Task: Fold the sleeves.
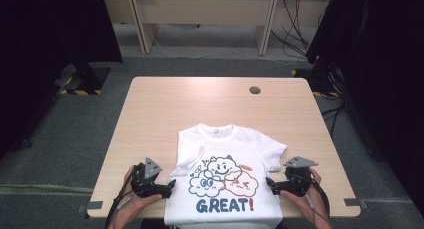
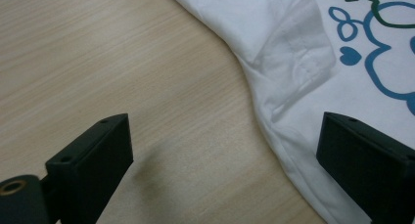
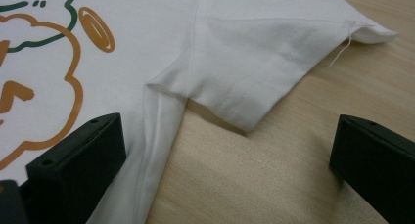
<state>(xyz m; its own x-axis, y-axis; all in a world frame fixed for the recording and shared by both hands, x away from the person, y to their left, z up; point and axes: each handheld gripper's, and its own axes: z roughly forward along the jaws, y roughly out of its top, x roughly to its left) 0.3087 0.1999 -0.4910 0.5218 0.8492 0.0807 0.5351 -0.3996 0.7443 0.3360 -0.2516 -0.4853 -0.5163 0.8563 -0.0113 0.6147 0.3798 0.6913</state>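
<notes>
Down at the near edge, your left gripper (image 1: 169,185) sits low on the desk beside the shirt's left side seam, jaws spread wide with nothing between the pads. In the left gripper view one jaw is over bare wood and the other over the hem side of the cloth, so the seam edge runs right through the gap. Your right gripper (image 1: 270,185) mirrors it on the other side: jaws wide apart, holding nothing, one over the printed front, the other over wood, with the side seam and the underarm between them.

The white cotton T-shirt with blue, green and orange cartoon clouds and the word GREAT! (image 1: 227,179) lies face up and flat on the pale wooden desk (image 1: 165,104), collar pointing away from you, the bottom hem hanging just over the near edge. The left short sleeve (image 2: 288,43) looks folded in under the body; the right short sleeve (image 3: 274,62) lies out flat, a loose thread trailing off its cuff.

This cloth is light, soft and floppy, so it will sag and drag rather than hold a shape, and it will slide easily on that smooth wood. I'd pinch the doubled side seams just below the armpits, where the stitching gives the pads some bulk; catch both layers or the back panel stays behind.

Farther up, the small round grey cable port (image 1: 255,90) sits near the far edge of the desk, well apart from the shirt.
</notes>
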